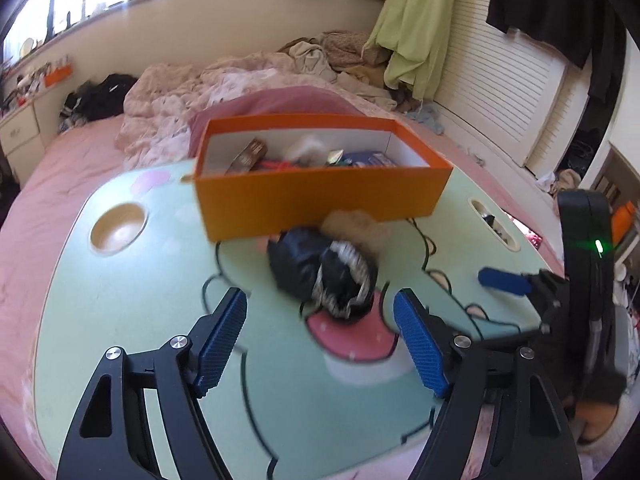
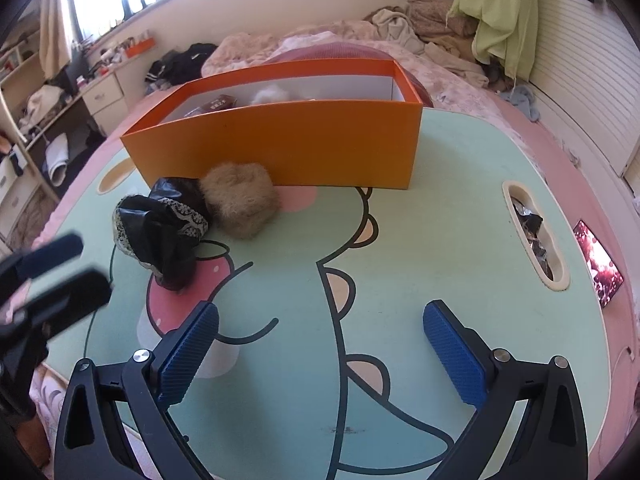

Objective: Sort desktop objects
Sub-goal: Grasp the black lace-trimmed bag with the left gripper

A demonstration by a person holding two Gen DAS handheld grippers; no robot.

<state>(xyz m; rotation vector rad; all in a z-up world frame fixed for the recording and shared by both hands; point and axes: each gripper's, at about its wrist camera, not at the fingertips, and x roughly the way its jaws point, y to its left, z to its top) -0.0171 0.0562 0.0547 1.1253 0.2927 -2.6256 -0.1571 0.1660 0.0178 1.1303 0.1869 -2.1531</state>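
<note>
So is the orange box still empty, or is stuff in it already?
Partly filled. The lidless orange box holds packets and a white fluffy item.

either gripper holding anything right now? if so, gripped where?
Nothing held. The left gripper is open, with the black bundle lying on the table beyond its fingertips. The right gripper is open over bare tabletop.
</note>
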